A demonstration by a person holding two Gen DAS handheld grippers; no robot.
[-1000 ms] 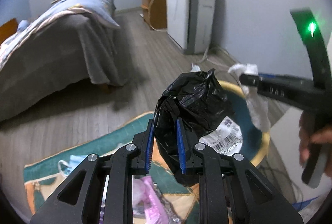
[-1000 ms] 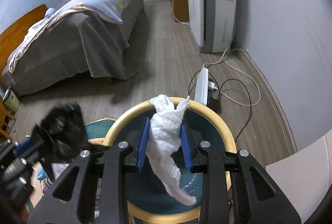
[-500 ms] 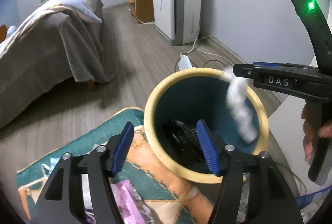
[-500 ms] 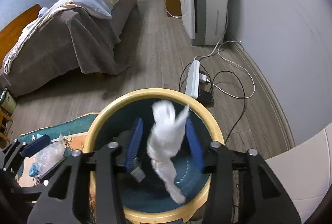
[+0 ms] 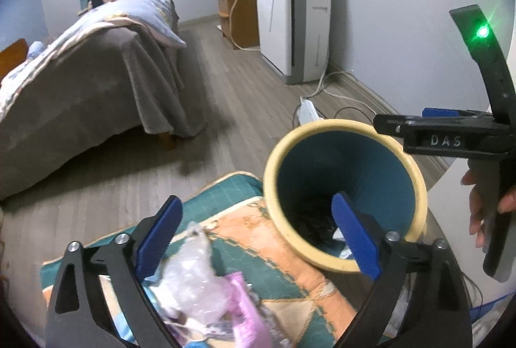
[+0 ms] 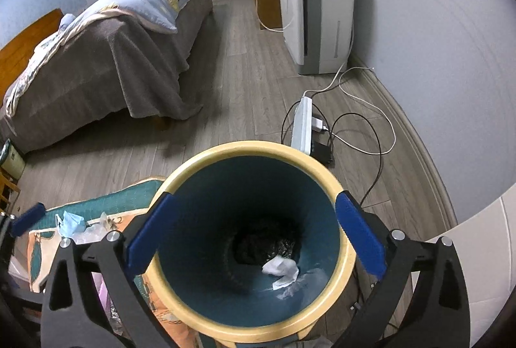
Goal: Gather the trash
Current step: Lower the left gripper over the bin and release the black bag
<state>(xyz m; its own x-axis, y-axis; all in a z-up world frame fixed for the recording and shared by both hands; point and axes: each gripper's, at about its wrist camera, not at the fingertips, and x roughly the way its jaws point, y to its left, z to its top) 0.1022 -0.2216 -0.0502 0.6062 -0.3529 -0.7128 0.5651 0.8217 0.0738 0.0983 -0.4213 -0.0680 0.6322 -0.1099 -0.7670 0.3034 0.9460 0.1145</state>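
Trash: white tissue (image 6: 280,271) lies in the bin (image 6: 245,151); our left gripper (image 5: 258,235) and right gripper (image 6: 254,235) have just sprung wide, empty. Next we fetch wrappers (image 5: 206,286) from the rug's (image 5: 290,270) near edge.

left tool (image 5: 258,235) blk frame w/ blue pads, silver screws, right tool (image 6: 254,232) same, "DAS" lettering, green LED

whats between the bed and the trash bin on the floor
Only bare wood floor between the bed and the trash bin, clearest in the right wrist view; the rug lies left of the bin.
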